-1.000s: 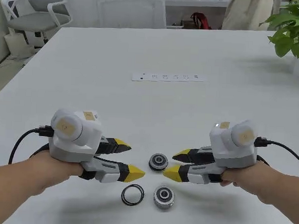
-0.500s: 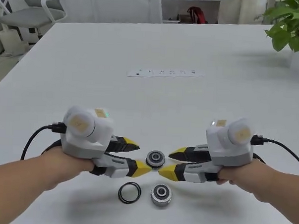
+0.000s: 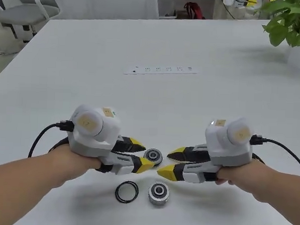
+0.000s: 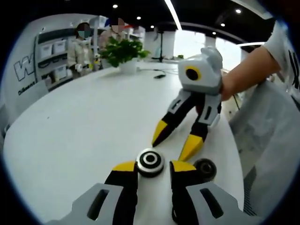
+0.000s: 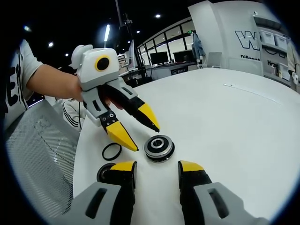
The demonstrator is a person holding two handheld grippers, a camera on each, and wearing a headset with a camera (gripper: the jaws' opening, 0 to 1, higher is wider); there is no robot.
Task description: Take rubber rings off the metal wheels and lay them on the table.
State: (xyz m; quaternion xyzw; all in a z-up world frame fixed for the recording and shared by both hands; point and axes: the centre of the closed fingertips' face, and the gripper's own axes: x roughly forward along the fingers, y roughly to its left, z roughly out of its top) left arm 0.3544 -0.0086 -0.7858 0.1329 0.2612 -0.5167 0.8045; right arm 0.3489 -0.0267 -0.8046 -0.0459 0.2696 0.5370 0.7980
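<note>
Moved in since 1 second ago, left claw sits open with far wheel at its tips; right claw open, just right.

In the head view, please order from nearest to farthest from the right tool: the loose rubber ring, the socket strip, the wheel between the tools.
1. Wheel, just ahead of the right tool.
2. Rubber ring, lower left, nearer the person.
3. Socket strip, far off, toward the view's top.
</note>
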